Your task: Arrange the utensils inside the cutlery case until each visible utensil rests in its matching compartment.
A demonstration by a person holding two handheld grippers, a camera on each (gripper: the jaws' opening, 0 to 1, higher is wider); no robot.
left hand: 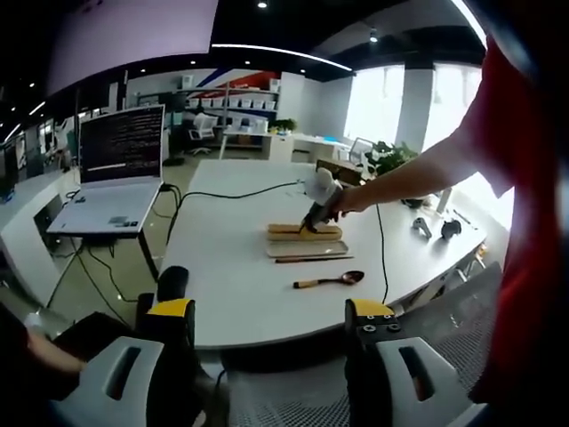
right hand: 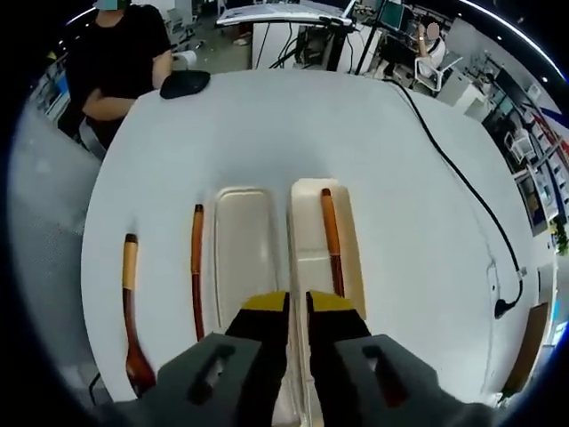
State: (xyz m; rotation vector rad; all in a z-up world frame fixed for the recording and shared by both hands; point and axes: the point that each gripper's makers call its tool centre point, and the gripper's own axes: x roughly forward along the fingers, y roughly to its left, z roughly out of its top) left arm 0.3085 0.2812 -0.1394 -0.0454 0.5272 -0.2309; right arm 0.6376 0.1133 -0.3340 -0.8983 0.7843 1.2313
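Observation:
The cream cutlery case point(right hand: 242, 240) lies open on the white table as two long trays side by side. A brown wooden utensil point(right hand: 331, 233) rests in its right tray; the left tray holds nothing. To the left of the case lie dark chopsticks point(right hand: 196, 267) and a wooden spoon point(right hand: 131, 302). My right gripper point(right hand: 298, 307) hangs over the case's near end, jaws almost together with nothing seen between them. From the left gripper view, the right gripper point(left hand: 318, 209) touches the case point(left hand: 305, 238), with the chopsticks point(left hand: 313, 259) and spoon point(left hand: 329, 281) nearer. My left gripper point(left hand: 271, 311) stays off the table, open.
A laptop point(left hand: 120, 173) stands on a side table at the left. A black cable point(right hand: 462, 178) crosses the table past the case. A person in black point(right hand: 116, 53) stands at the far edge beside a black object point(right hand: 184, 83). Small black items point(left hand: 436, 229) lie at the right.

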